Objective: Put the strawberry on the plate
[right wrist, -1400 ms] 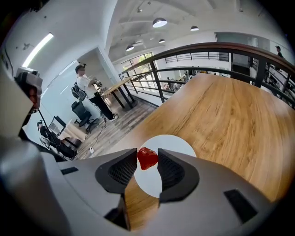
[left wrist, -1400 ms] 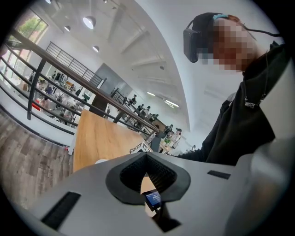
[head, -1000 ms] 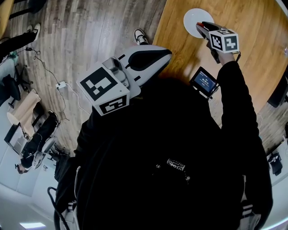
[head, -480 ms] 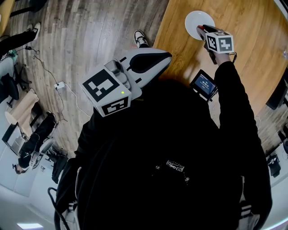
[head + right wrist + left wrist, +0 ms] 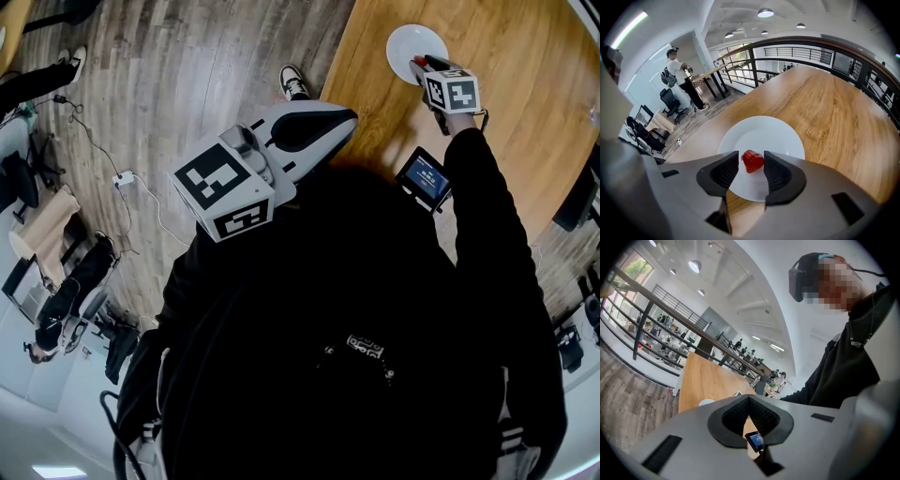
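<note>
Right gripper view: my right gripper [image 5: 752, 158] has its jaws closed on the strawberry [image 5: 753, 161]. One dark ribbed pad presses its 9 o'clock side, the other its 3 o'clock side.
Strawberry's place: it is in my jaws, over the white plate [image 5: 761, 133], above the half of the disc toward 6 o'clock. I cannot tell whether it touches the plate yet.
Head view: the plate lies at 1 o'clock on the wooden table [image 5: 525, 84], and my right gripper reaches over its 5 o'clock rim.
Left gripper [image 5: 749, 398]: its jaws meet at the tips with nothing between them, and it is held off the table toward 9 o'clock, idle.
Step in hand: I judge this to be the set-down, with the task nearly done.
Doing it well: I should come straight down until the fruit rests, part the jaws slowly and evenly, then lift clear without dragging it toward the rim.
Strawberry: red, glossy, lumpy and roughly conical. It is probably soft, so a light squeeze is enough.
Plate: round, smooth, shallow and plain white. I expect the fruit could slide or roll on it.
Table: warm wood grain, flat, with a slight sheen.
Nearby: a small screen device [image 5: 427, 175] stands at 6 o'clock of the plate, well apart from it.
</note>
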`<state>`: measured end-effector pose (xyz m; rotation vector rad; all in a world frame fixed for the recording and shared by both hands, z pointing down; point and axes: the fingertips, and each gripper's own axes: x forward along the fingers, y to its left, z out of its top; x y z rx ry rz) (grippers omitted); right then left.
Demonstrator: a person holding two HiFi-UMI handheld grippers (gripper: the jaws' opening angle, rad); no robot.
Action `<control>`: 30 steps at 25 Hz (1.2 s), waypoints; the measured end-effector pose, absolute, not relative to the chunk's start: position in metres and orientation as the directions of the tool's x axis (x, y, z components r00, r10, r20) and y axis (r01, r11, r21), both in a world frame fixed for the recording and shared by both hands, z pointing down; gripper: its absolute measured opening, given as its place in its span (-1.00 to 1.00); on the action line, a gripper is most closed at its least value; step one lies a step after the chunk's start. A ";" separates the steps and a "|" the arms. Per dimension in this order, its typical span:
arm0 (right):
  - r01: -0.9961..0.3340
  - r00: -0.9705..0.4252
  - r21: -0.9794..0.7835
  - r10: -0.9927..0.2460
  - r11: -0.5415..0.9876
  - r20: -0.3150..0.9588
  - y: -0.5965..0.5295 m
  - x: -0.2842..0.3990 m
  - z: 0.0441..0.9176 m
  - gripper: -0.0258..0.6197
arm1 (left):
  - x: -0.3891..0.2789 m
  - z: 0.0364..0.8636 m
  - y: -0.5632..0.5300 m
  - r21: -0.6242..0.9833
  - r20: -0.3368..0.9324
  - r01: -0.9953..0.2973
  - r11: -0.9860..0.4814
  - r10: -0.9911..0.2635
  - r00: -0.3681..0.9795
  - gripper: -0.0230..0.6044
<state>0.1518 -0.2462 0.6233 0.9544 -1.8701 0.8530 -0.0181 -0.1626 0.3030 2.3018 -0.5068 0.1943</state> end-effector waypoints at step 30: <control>-0.927 -0.373 -0.276 -0.565 0.253 0.736 -0.207 0.232 0.597 -0.86 | -0.008 0.410 -0.163 0.575 0.472 -0.443 -0.688 -0.165 0.866 -0.92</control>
